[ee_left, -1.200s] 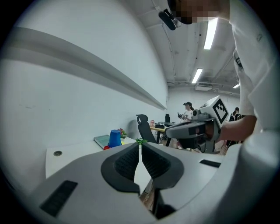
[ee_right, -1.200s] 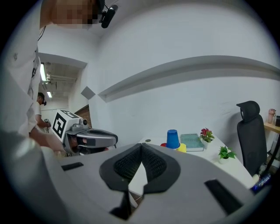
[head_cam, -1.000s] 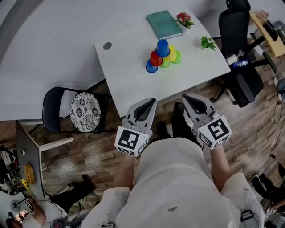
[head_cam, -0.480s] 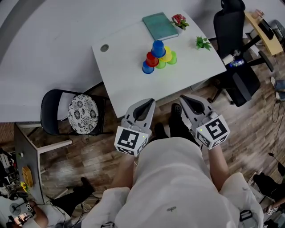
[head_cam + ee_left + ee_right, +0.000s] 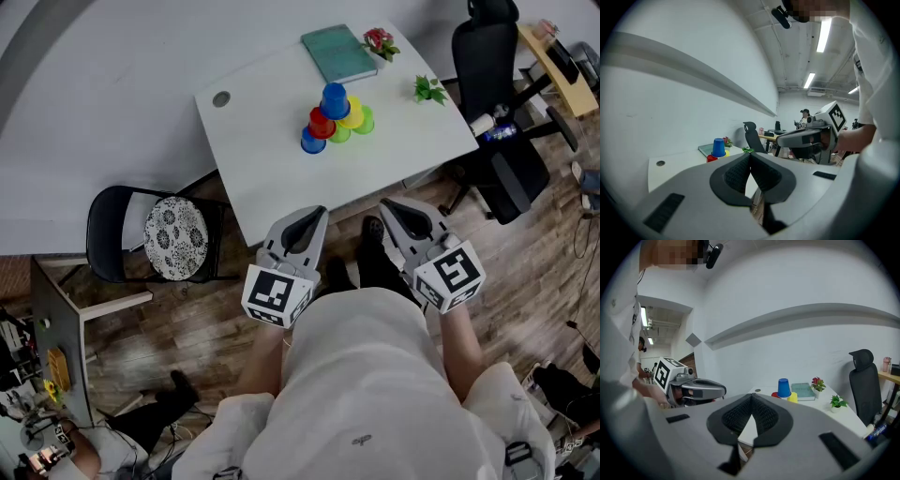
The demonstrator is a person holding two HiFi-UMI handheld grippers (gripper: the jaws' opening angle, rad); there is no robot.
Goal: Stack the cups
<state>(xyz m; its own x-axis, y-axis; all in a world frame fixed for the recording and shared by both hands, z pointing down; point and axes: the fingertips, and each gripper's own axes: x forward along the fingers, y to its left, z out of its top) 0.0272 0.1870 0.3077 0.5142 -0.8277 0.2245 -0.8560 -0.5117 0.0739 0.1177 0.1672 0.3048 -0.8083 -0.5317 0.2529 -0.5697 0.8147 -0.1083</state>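
I see both my tools clenched on nothing: the left gripper (image 5: 313, 215) and the right gripper (image 5: 393, 208) have their dark pads pressed together, and both are held close to the body, before the near edge of the white rectangular desk (image 5: 281, 173) and well apart from the work. The group of small coloured plastic cups (image 5: 337, 120) stands toward the far edge of the desk, about the middle of its width. The cups are upside down, with one blue cup (image 5: 335, 99) raised on top of a red cup (image 5: 322, 123), a yellow cup (image 5: 355, 114) and green ones beside them, and a second blue cup (image 5: 312, 142) at the near side. I judge that a small pyramid exists already; whether it is the finished stack or the starting pile I cannot tell. A teal flat book (image 5: 339, 52) and a small red flower pot (image 5: 380, 41) lie at the far right corner, and a small green plant (image 5: 429, 90) stands near the right edge. Around the desk there is a brown wooden floor (image 5: 548, 272), a black office chair (image 5: 492, 66) at the right and a black folding chair with a patterned cushion (image 5: 173, 234) at the left.
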